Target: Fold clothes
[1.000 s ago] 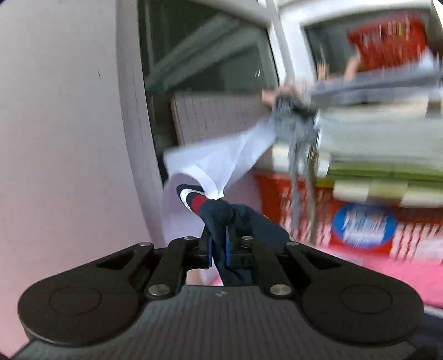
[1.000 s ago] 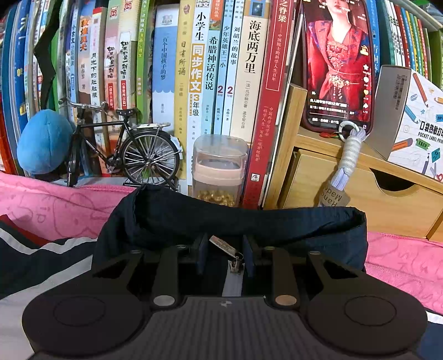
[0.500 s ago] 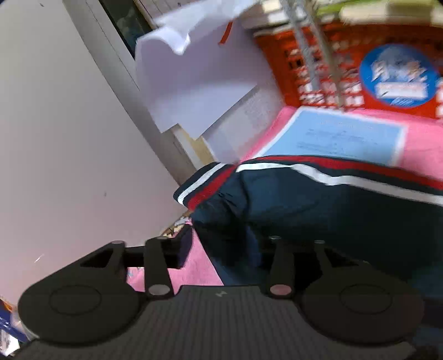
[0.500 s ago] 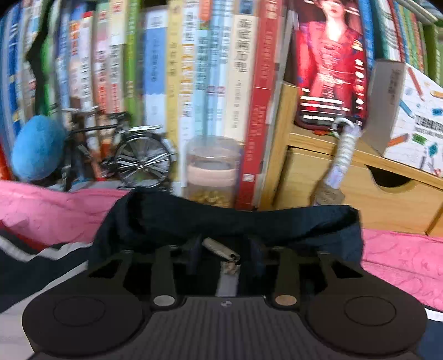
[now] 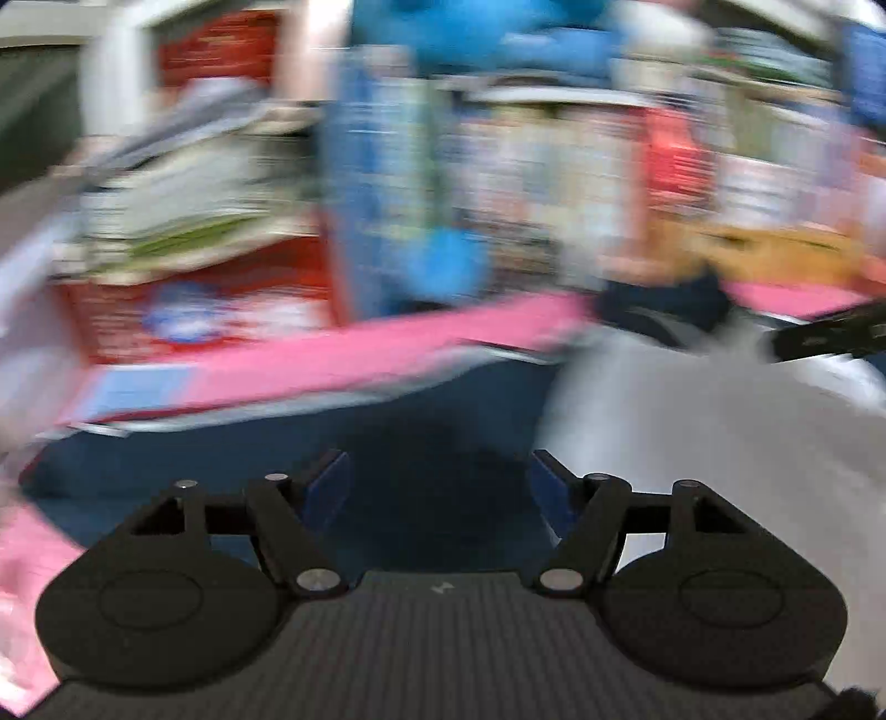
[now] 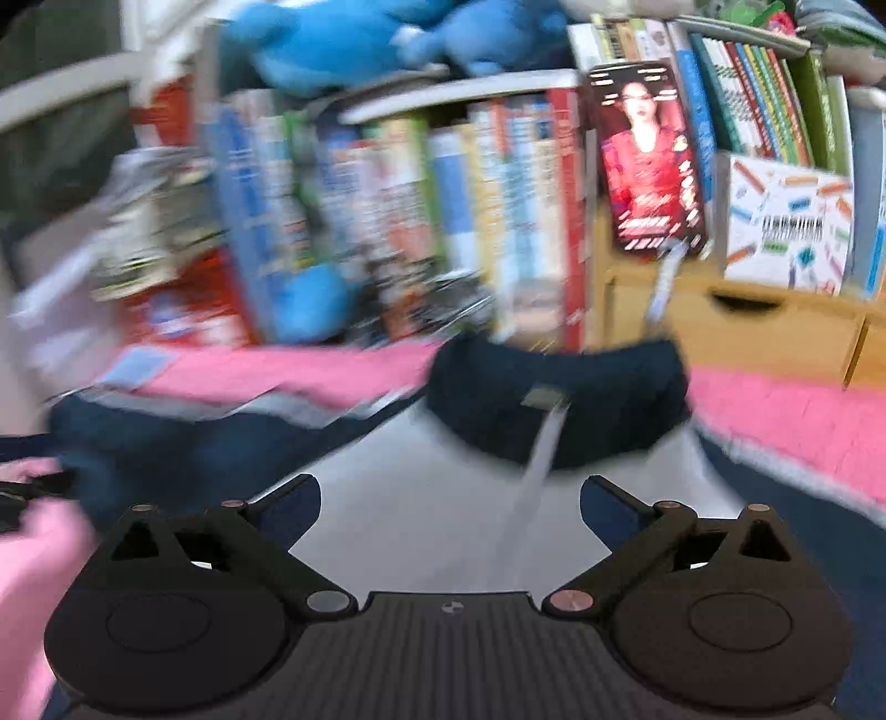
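From the left wrist view everything beyond the tool is smeared by blur. The left gripper (image 5: pixel 437 476) has its jaws spread wide with nothing between them, hanging over the navy part of a jacket (image 5: pixel 432 410) that lies on a pink cloth (image 5: pixel 343 354). The jacket's pale grey panel fills the right side, its dark collar (image 5: pixel 659 304) toward the far edge of the cloth. A red box (image 5: pixel 183 315) with a blue round label stands at the far left; its writing cannot be read.

The right wrist view is sharper on its right side. The right gripper (image 6: pixel 449 501) also has its jaws spread and empty, above the grey panel and the zip line (image 6: pixel 540 454) running up to the collar. Behind stand books (image 6: pixel 443 183), a phone (image 6: pixel 645 160) showing a figure in red, a wooden drawer box (image 6: pixel 742 327) and a blue soft toy (image 6: pixel 354 33). No title is legible.
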A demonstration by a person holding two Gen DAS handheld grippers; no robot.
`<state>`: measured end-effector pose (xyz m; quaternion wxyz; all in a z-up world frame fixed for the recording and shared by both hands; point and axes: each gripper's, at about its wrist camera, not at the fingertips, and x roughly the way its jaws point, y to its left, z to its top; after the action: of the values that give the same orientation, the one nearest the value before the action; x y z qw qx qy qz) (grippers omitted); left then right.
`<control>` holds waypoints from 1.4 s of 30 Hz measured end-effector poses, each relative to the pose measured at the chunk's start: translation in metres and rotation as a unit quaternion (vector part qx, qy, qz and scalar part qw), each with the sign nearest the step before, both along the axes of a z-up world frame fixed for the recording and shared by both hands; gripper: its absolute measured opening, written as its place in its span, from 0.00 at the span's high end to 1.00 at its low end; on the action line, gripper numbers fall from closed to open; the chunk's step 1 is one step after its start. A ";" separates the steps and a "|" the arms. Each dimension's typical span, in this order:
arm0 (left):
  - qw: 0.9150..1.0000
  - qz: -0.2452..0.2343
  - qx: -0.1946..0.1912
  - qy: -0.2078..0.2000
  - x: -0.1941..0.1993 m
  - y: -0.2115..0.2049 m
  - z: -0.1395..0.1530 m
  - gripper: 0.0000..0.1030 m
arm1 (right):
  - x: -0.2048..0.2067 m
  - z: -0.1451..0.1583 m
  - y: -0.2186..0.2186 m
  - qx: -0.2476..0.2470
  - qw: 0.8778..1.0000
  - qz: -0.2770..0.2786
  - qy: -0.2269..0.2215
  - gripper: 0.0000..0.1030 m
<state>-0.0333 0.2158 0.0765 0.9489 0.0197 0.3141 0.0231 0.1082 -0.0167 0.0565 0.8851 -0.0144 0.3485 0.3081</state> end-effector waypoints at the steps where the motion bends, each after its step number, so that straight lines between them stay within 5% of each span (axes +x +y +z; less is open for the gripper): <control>1: 0.999 -0.032 -0.017 0.005 -0.004 -0.016 -0.001 0.32 | -0.018 0.001 -0.010 0.001 1.000 0.020 0.011 0.02; 4: 0.992 -0.112 -0.048 0.018 -0.018 -0.059 -0.006 0.31 | -0.070 0.001 -0.029 -0.008 0.996 0.084 0.008 0.00; 8: 0.989 -0.136 0.041 0.044 -0.014 -0.096 -0.032 0.31 | -0.125 -0.010 -0.044 -0.065 0.985 0.155 -0.030 0.00; 10: 0.990 -0.109 0.067 0.063 -0.006 -0.091 -0.048 0.24 | -0.136 -0.008 -0.057 -0.072 0.986 0.146 -0.044 0.00; 14: 0.998 -0.021 0.021 0.061 0.007 -0.036 -0.049 0.16 | -0.158 -0.006 -0.083 -0.087 0.985 0.127 -0.073 0.00; 16: 0.996 0.049 0.051 0.058 0.008 -0.017 -0.045 0.20 | -0.169 -0.004 -0.096 -0.094 0.985 0.117 -0.087 0.01; 19: 0.993 0.090 0.063 0.053 -0.013 -0.003 -0.032 0.37 | -0.185 -0.002 -0.116 -0.105 0.983 0.103 -0.109 0.09; 24: 0.996 -0.073 0.049 -0.009 -0.102 -0.051 0.001 0.30 | -0.220 0.001 -0.146 -0.123 0.977 0.092 -0.150 0.00; 28: 0.977 -0.209 0.042 -0.018 -0.165 -0.105 0.005 0.15 | -0.322 -0.007 -0.123 -0.149 0.934 0.243 -0.217 0.00; 32: 0.955 -0.287 0.071 -0.003 -0.194 -0.147 -0.016 0.14 | -0.376 -0.025 -0.091 -0.192 0.885 0.327 -0.271 0.00; 34: 0.956 -0.272 0.107 0.013 -0.193 -0.155 -0.034 0.14 | -0.374 -0.033 -0.085 -0.197 0.888 0.316 -0.268 0.00; 35: 0.958 -0.268 0.094 0.020 -0.191 -0.148 -0.040 0.12 | -0.370 -0.037 -0.084 -0.198 0.892 0.309 -0.263 0.00; 39: 0.968 -0.245 0.025 0.048 -0.186 -0.106 -0.054 0.00 | -0.329 -0.046 -0.134 -0.181 0.937 0.236 -0.182 0.01; 42: 0.966 -0.245 0.069 0.052 -0.192 -0.105 -0.056 0.00 | -0.307 -0.054 -0.192 -0.168 0.960 0.174 -0.145 0.00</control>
<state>-0.2255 0.1112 0.0203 0.9041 0.1624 0.3467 -0.1900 -0.1984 -0.2088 0.0022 0.8440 -0.2673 0.2552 0.3887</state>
